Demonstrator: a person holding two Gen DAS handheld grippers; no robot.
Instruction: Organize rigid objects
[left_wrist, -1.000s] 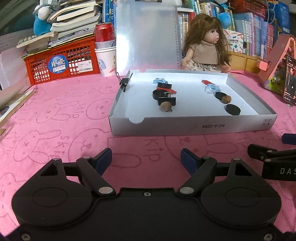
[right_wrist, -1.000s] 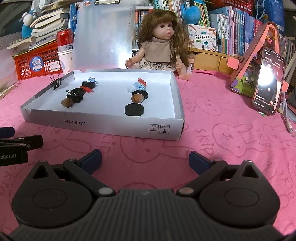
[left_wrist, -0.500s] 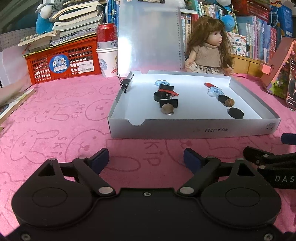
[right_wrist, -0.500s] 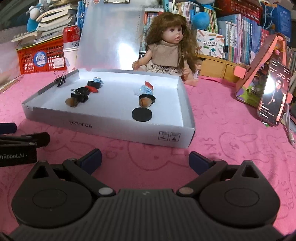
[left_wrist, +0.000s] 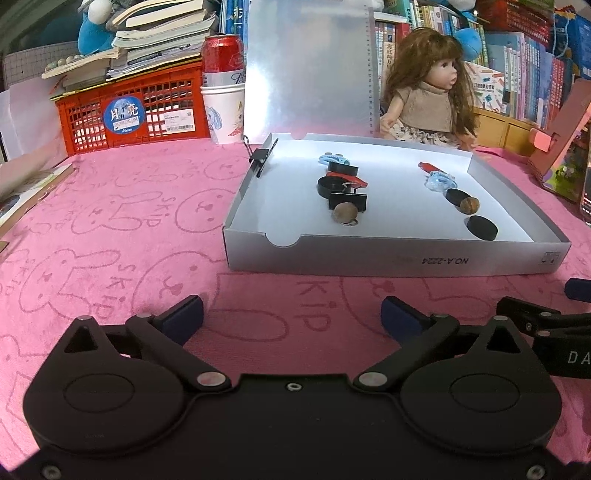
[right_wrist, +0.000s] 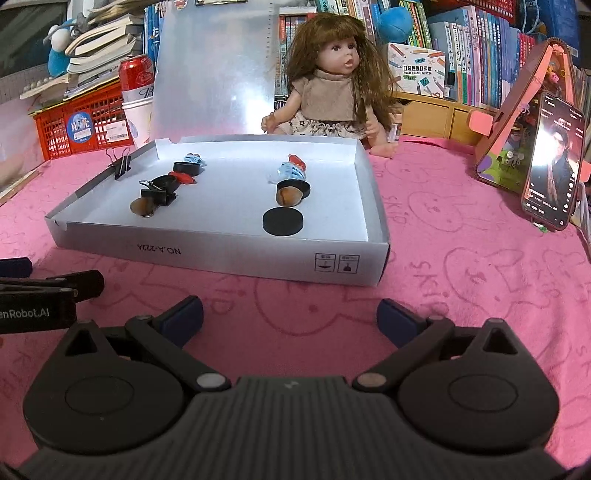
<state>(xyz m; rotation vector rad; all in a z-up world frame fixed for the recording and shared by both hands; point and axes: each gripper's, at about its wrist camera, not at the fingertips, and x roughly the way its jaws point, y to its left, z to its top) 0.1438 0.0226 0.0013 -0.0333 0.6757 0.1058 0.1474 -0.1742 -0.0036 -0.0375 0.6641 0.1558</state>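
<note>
A shallow grey box (left_wrist: 388, 254) sits on the pink-clothed worktop (left_wrist: 110, 229) with two rows of small things inside. The left row holds a blue trinket, black discs, a red piece, a black binder clip (left_wrist: 349, 201) and a walnut (left_wrist: 345, 213). The right row holds a red and blue piece, a disc, a walnut (right_wrist: 290, 195) and a black puck (right_wrist: 283, 221) nearest the front wall. Another binder clip (left_wrist: 260, 157) grips the box's left wall. Both the left gripper (left_wrist: 291, 315) and the right gripper (right_wrist: 290, 314) hover before the box, jaws spread, holding nothing.
</note>
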